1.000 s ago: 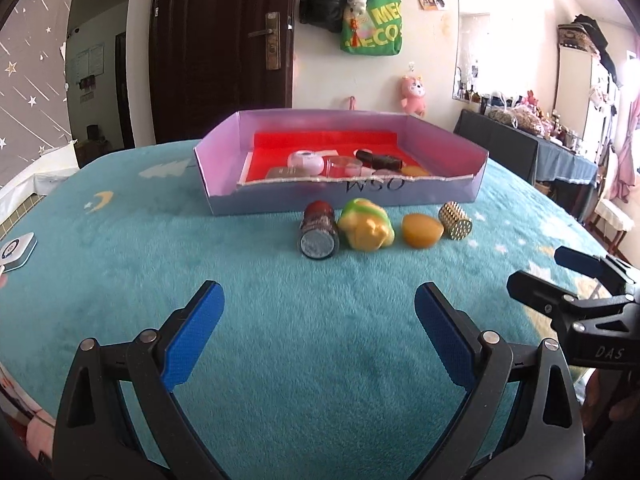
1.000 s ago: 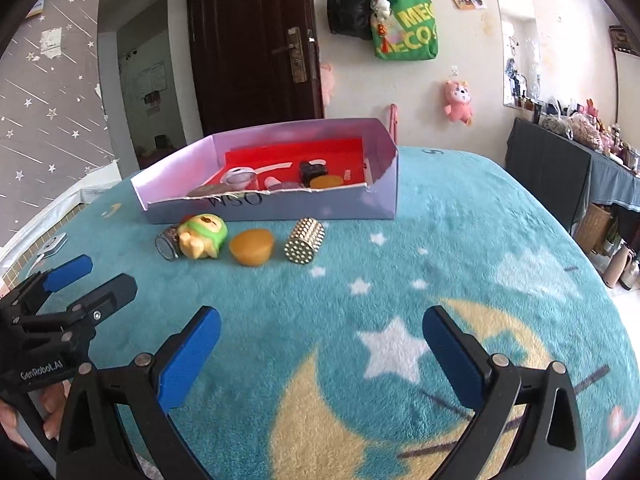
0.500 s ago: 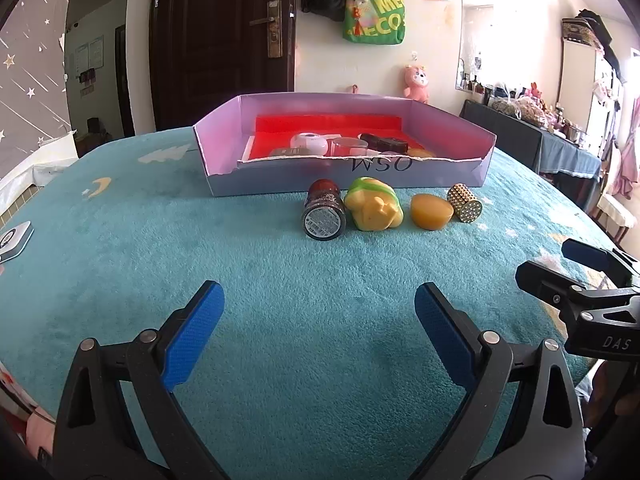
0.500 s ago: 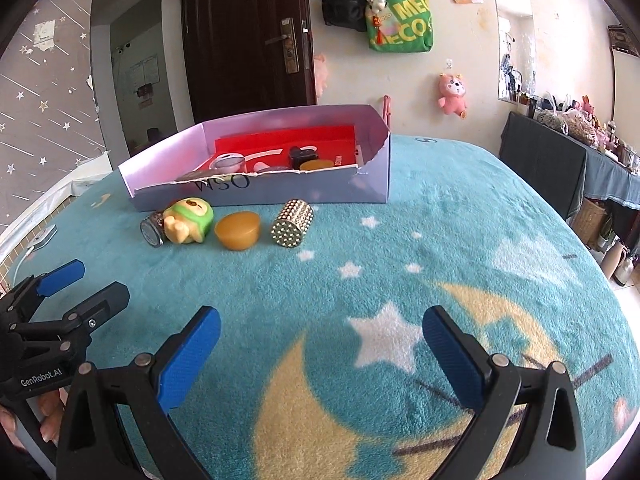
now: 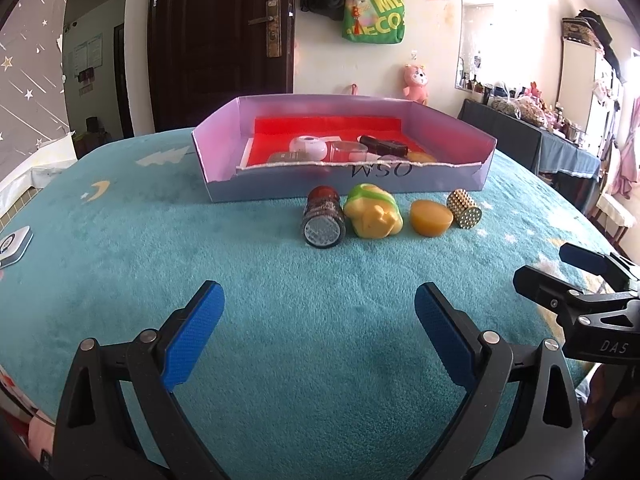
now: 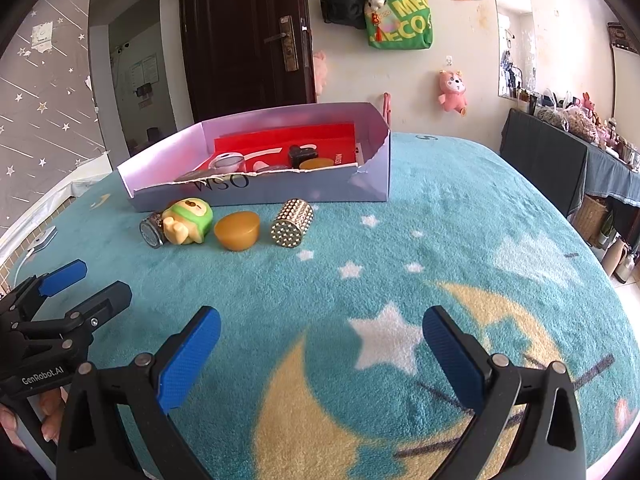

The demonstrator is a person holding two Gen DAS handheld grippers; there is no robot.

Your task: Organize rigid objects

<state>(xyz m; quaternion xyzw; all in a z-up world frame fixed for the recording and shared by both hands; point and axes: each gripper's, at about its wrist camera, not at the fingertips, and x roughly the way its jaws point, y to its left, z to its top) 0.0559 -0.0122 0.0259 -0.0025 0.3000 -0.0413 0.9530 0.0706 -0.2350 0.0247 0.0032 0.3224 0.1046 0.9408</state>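
Four things lie in a row on the teal blanket in front of a lilac box (image 5: 436, 184) (image 6: 320, 192): a dark jar on its side (image 5: 323, 222) (image 6: 151, 231), a green-and-yellow toy figure (image 5: 373, 216) (image 6: 188, 222), an amber dome-shaped piece (image 5: 431, 218) (image 6: 237, 230) and a gold studded cylinder (image 5: 464, 209) (image 6: 292, 223). The box holds several small items on a red liner. My left gripper (image 5: 319, 340) is open and empty, well short of the row. My right gripper (image 6: 322, 350) is open and empty too, nearer the blanket's front.
A small flat device (image 5: 14, 242) lies at the blanket's left edge. Bags (image 5: 372, 4) hang on the wall by a dark door (image 5: 220, 44). A dark cluttered table (image 6: 568, 148) stands to the right, with a basket and bottles on the floor beside it.
Both grippers have come forward toward the row of objects and the box, which now look larger. Both stay open and empty.
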